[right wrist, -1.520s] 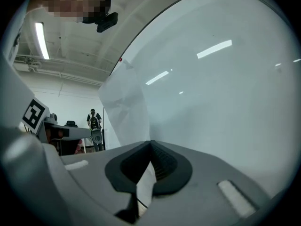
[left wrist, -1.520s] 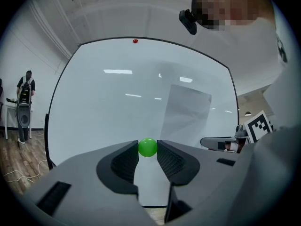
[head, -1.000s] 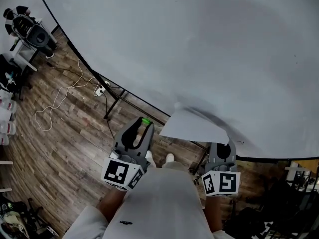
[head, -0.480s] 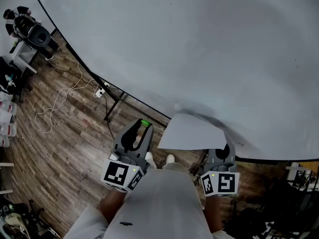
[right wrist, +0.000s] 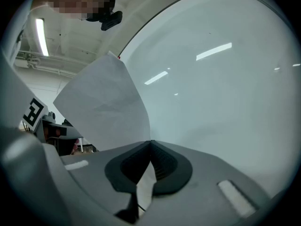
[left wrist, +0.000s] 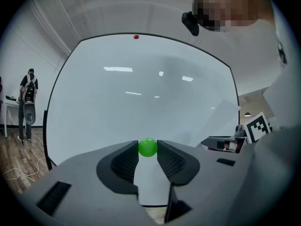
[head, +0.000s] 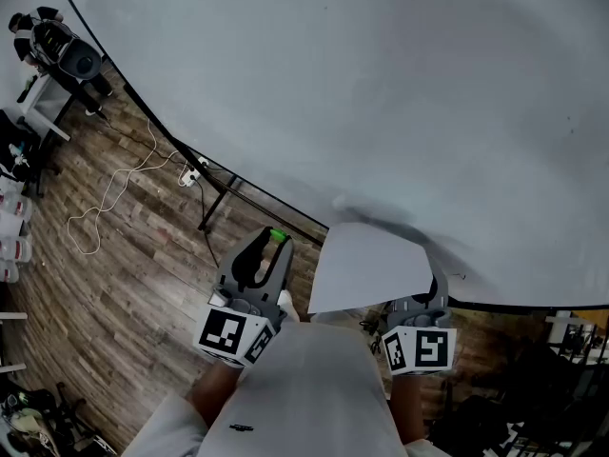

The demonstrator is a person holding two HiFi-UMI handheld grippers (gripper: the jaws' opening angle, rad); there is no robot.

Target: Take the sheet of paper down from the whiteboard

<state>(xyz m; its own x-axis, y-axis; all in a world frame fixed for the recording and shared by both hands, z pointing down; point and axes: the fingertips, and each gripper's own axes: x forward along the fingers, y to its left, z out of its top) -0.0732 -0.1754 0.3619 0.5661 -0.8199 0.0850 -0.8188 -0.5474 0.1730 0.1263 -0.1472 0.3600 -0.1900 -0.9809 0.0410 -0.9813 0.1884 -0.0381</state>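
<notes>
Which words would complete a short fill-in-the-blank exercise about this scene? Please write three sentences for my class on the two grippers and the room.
1. The right gripper is shut on a white sheet of ____.
2. The left gripper grips a small ball whose colour is ____.
3. The floor beneath the whiteboard is laid with ____ planks.

Missing words: paper; green; wooden.
</notes>
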